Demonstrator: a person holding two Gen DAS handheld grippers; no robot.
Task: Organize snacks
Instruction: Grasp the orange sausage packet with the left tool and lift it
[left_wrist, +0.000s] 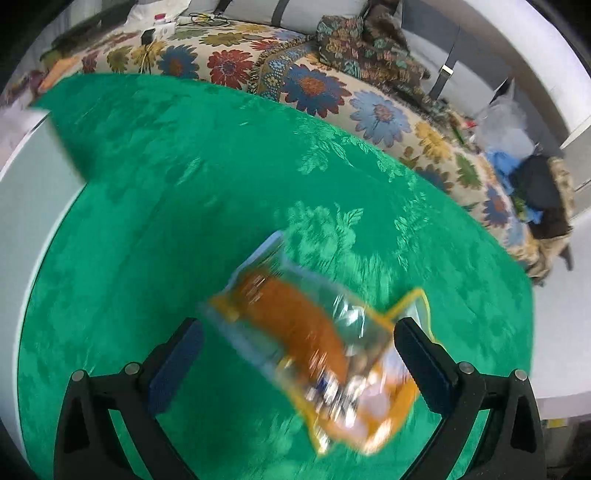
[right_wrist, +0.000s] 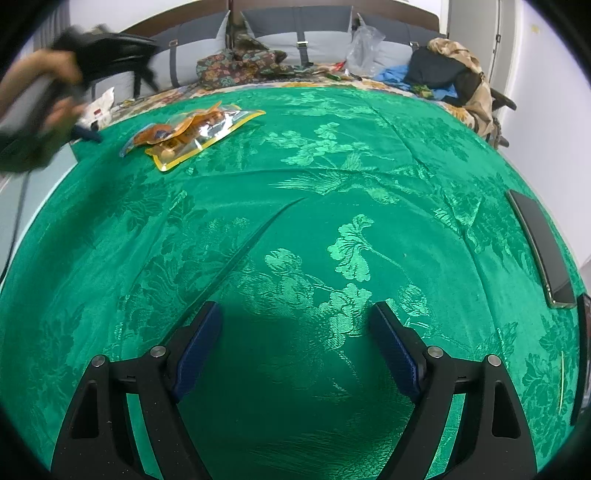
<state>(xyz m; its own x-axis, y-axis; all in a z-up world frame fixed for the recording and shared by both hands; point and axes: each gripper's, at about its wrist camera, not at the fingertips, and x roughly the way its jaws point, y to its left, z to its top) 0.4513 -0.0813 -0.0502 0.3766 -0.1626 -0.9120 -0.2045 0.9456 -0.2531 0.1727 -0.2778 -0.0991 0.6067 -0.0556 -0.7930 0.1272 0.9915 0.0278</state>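
Observation:
A clear snack packet (left_wrist: 314, 343) with yellow edges and orange contents lies on the green tablecloth (left_wrist: 184, 221), blurred by motion. My left gripper (left_wrist: 299, 350) is open, its fingers on either side of the packet and apart from it. In the right wrist view the yellow-edged packet (right_wrist: 210, 134) rests at the far left of the cloth, overlapping a second orange packet (right_wrist: 151, 134). A hand (right_wrist: 37, 92) holds the left gripper just left of them. My right gripper (right_wrist: 295, 321) stands open over bare cloth (right_wrist: 332, 166), far from the packets.
A dark flat slab (right_wrist: 543, 251) lies at the cloth's right edge. Behind the table is a flower-patterned sofa (left_wrist: 314, 85) with clothes (right_wrist: 443, 74), a plastic bag (right_wrist: 364, 48) and small items. A fold (right_wrist: 258, 236) runs across the cloth.

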